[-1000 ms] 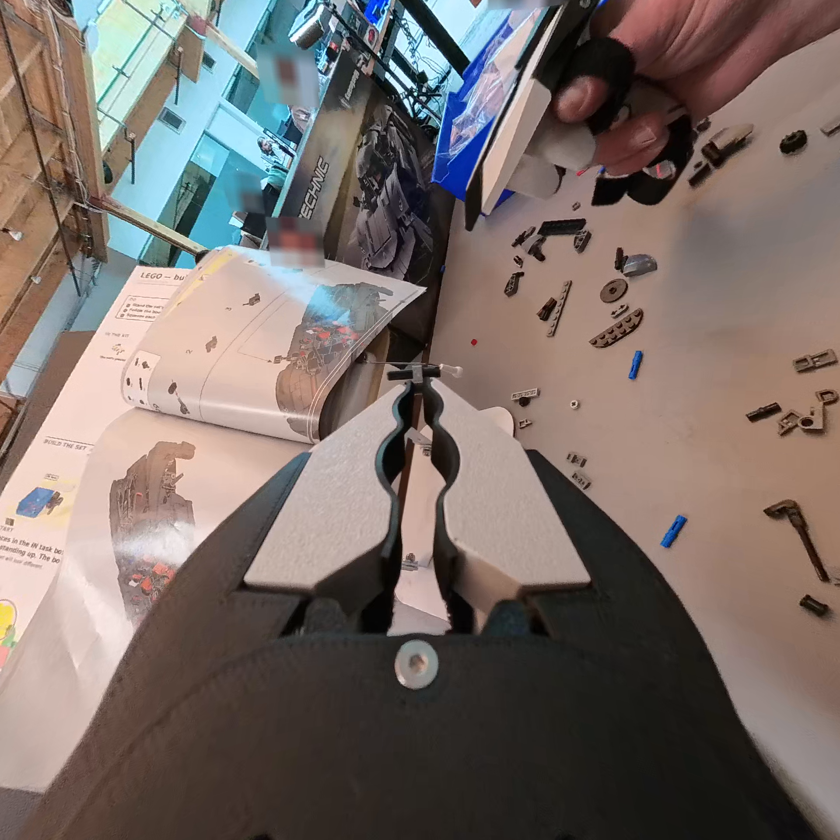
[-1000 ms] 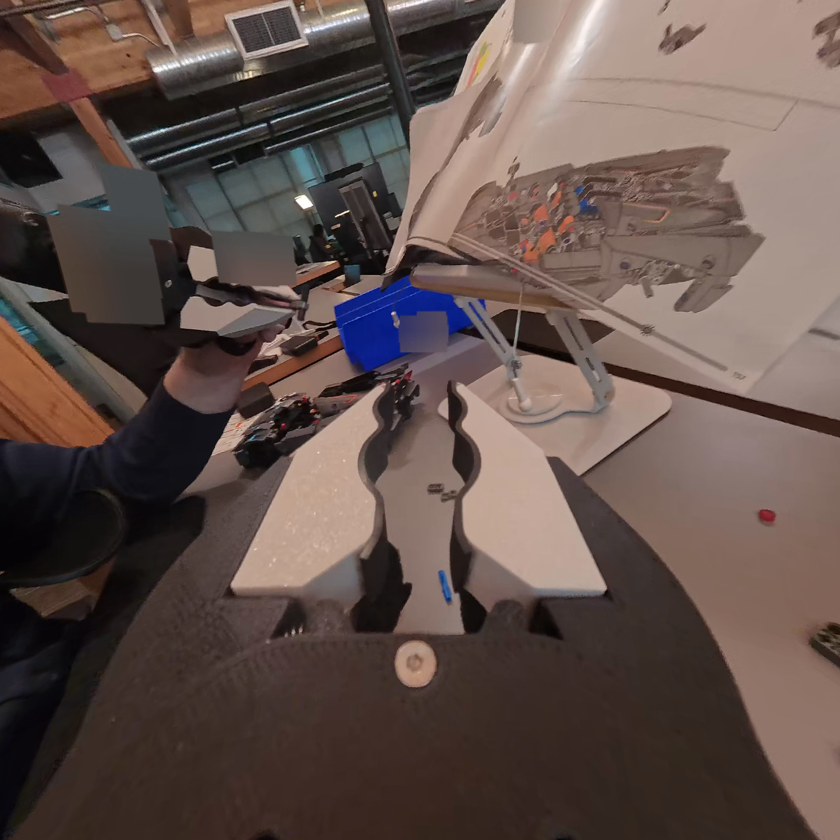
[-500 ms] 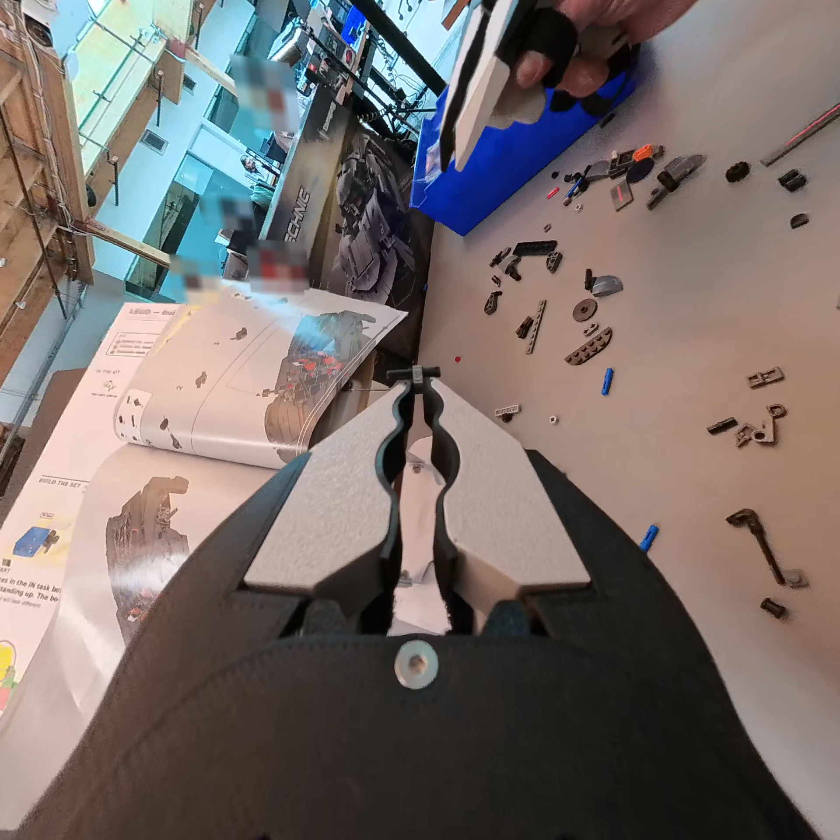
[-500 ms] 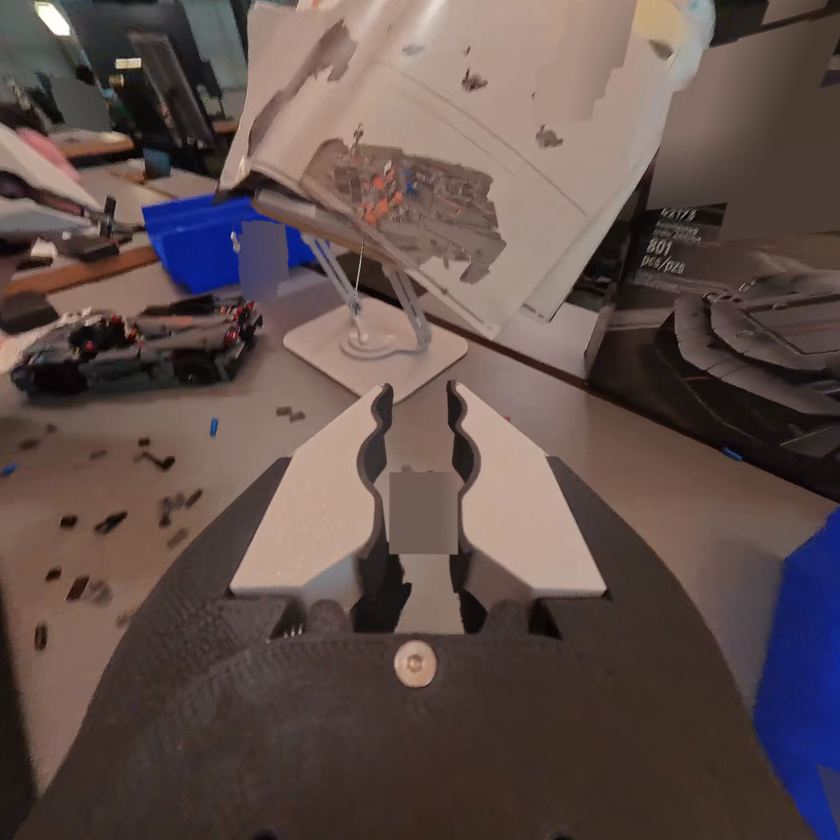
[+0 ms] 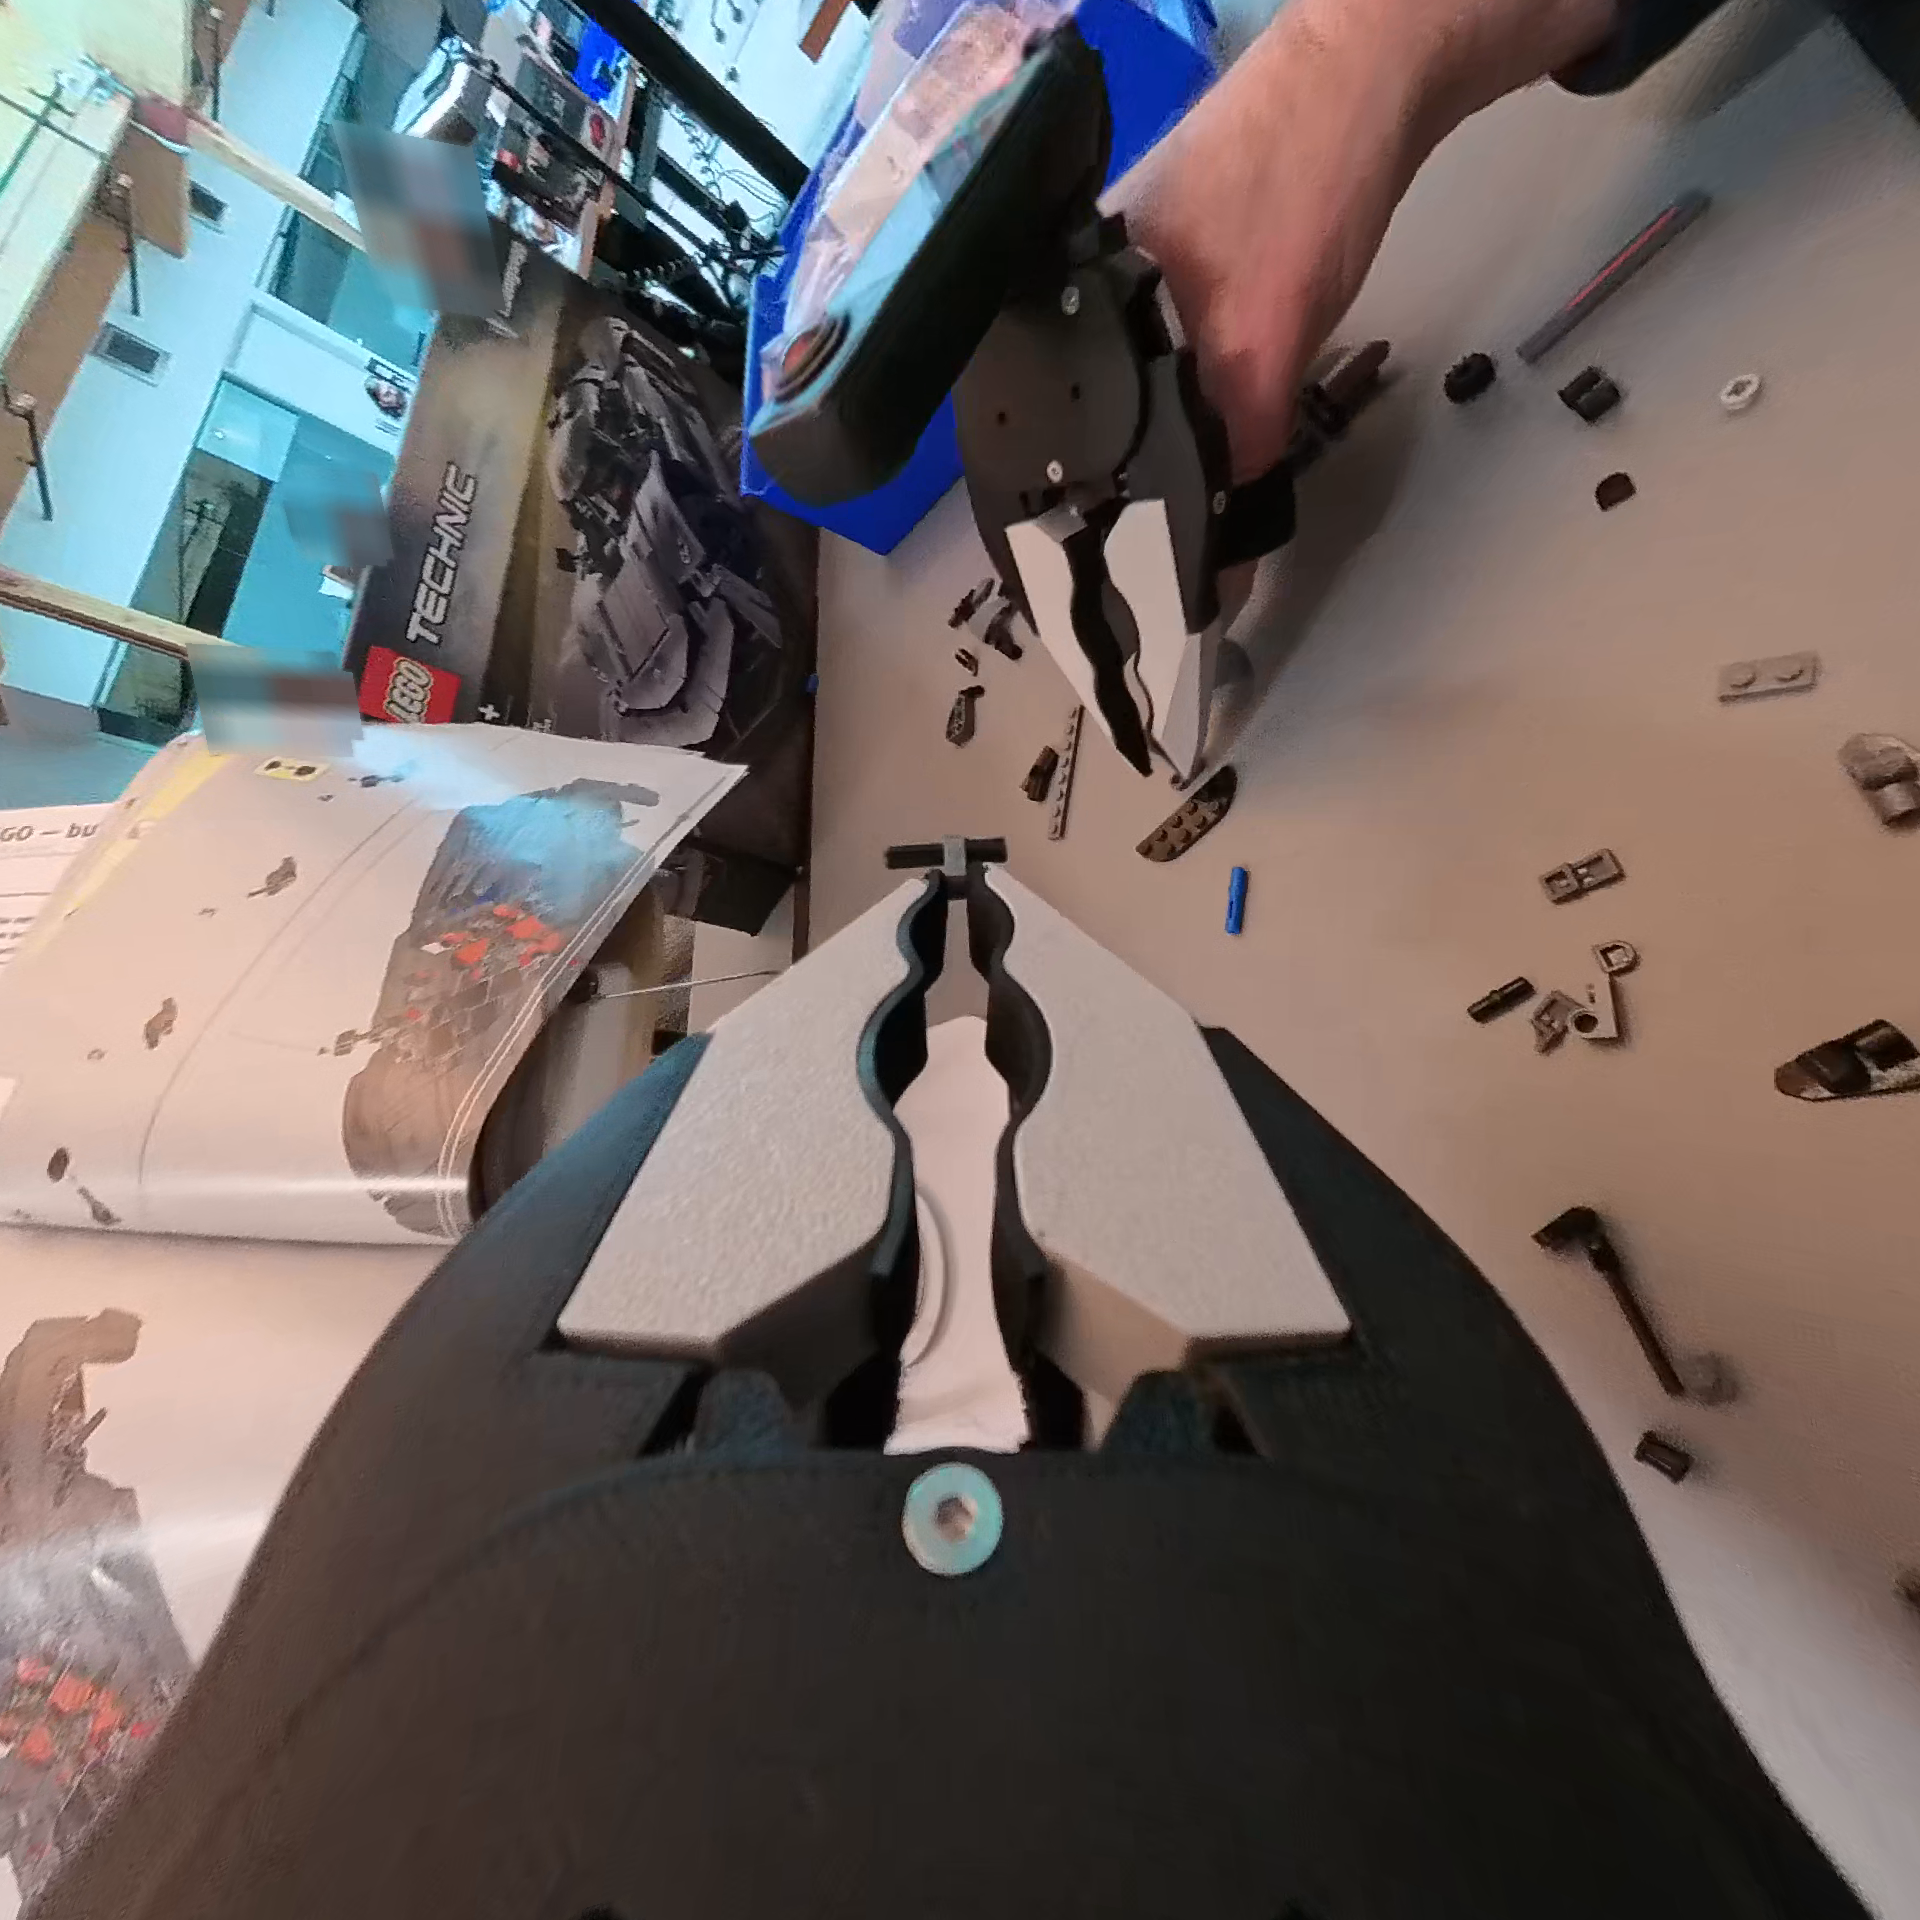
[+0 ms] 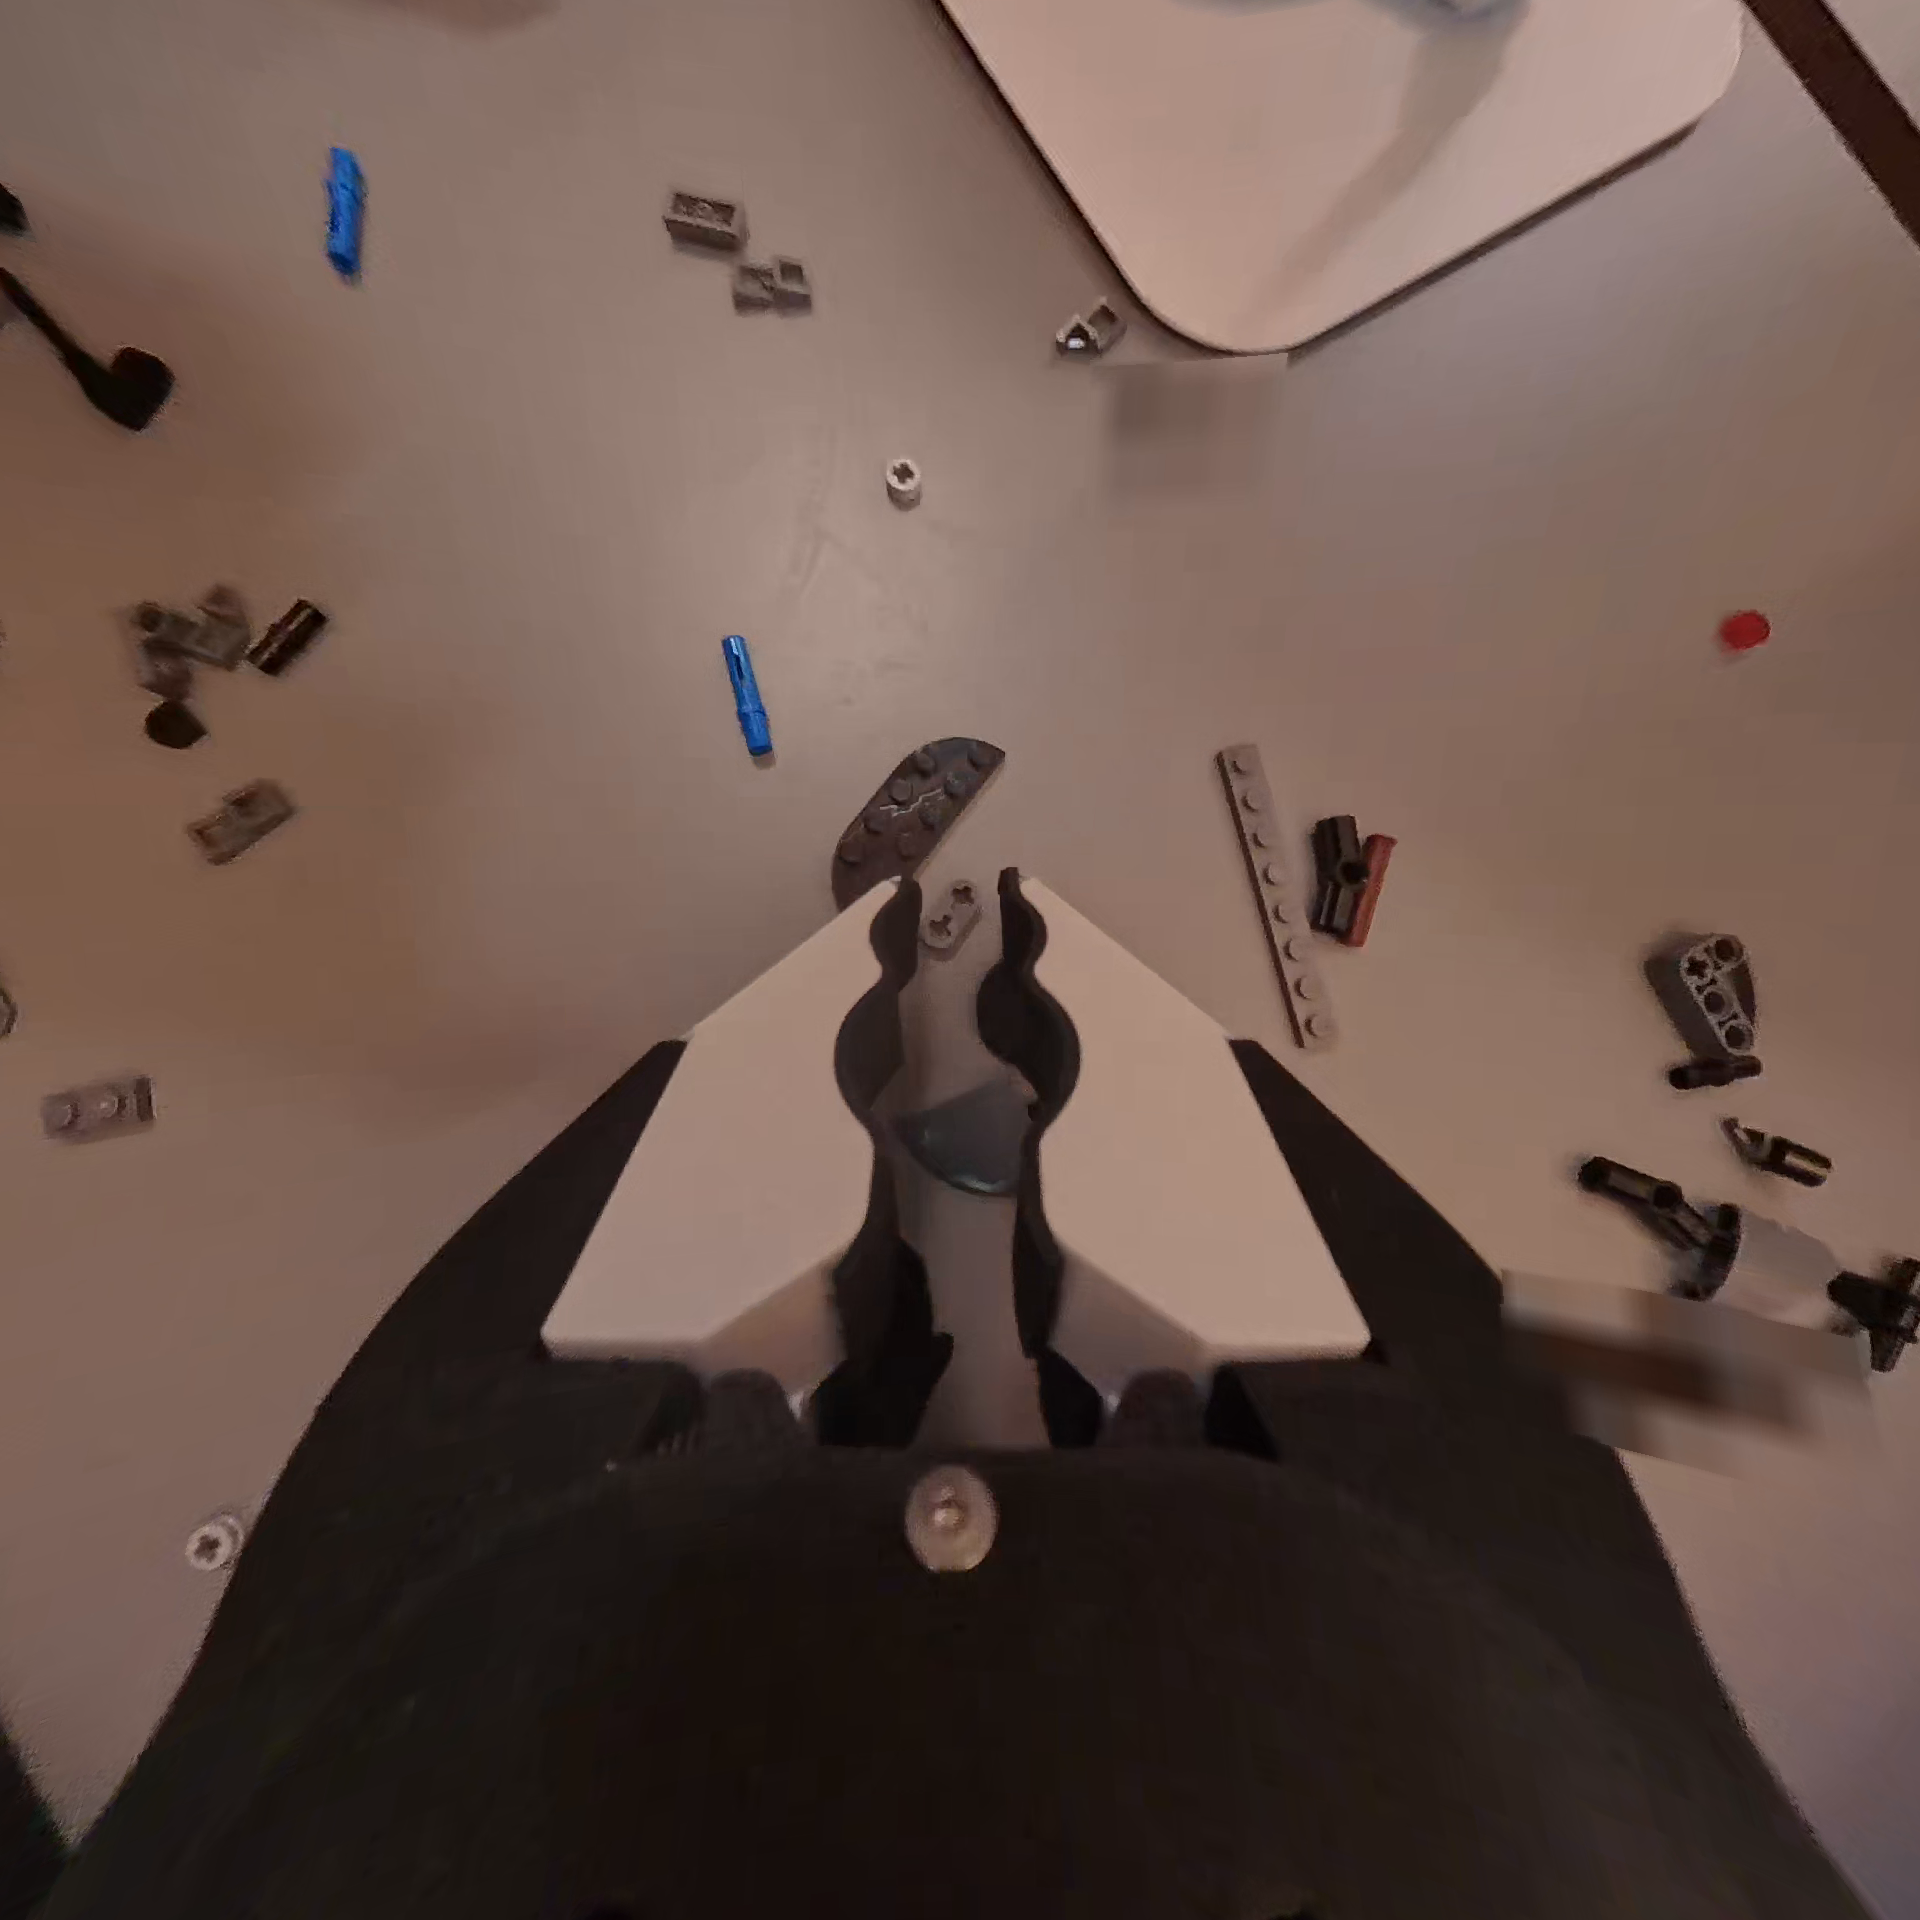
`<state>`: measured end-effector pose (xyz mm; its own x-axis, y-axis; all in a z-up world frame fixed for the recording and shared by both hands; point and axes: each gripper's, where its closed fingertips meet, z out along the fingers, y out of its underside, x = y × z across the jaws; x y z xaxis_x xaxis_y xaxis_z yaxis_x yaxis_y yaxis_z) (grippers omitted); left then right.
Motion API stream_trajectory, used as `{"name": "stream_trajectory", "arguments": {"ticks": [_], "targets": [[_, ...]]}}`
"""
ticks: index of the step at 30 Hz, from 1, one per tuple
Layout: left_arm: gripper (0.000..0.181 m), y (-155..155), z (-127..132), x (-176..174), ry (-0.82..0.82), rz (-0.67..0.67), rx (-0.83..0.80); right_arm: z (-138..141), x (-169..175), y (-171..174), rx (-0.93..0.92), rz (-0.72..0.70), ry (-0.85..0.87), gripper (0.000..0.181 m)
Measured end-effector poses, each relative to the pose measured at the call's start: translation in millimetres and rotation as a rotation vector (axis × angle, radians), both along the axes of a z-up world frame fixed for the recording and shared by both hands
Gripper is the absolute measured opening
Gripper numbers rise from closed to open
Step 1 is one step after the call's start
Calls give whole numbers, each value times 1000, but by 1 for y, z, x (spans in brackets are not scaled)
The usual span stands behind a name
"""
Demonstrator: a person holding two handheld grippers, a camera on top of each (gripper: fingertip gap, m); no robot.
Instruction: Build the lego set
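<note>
Our left hand-held gripper [image 5: 948, 878] pinches a black pin [image 5: 943, 854]. Our right hand-held gripper [image 6: 958, 885] is released, with a grey link [image 6: 951, 914] between its tips, at 12 o'clock.

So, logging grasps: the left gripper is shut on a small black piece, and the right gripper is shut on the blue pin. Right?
Not quite. The right gripper is open, poised over a small grey link; the blue pin lies apart, as the right wrist view shows. The left gripper is indeed shut on a small black piece.

- two blue pins [image 6: 746, 694] [image 6: 344, 211] on the table
- one red round stud [image 6: 1743, 631]
- one long grey plate [image 6: 1274, 894]
- one dark curved plate [image 6: 914, 816]
- two grippers [image 5: 954, 878] [image 6: 958, 883]
- one open instruction booklet [image 5: 312, 987]
</note>
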<state>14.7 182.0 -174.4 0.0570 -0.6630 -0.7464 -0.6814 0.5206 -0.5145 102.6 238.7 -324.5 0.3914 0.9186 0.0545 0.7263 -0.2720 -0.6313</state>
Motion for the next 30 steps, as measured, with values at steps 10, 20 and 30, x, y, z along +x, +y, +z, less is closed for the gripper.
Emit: {"name": "stream_trajectory", "arguments": {"ticks": [10,20,30], "targets": [[1,-1,-5,3,-7,-13,-20,-10,1,0,-40,-23,-37,7],[1,-6,-25,13,46,-54,-47,14,8,-2,-80,-24,104,0],[1,-15,-35,17,80,-94,-103,8,44,-50,-62,210,-42,22]]}}
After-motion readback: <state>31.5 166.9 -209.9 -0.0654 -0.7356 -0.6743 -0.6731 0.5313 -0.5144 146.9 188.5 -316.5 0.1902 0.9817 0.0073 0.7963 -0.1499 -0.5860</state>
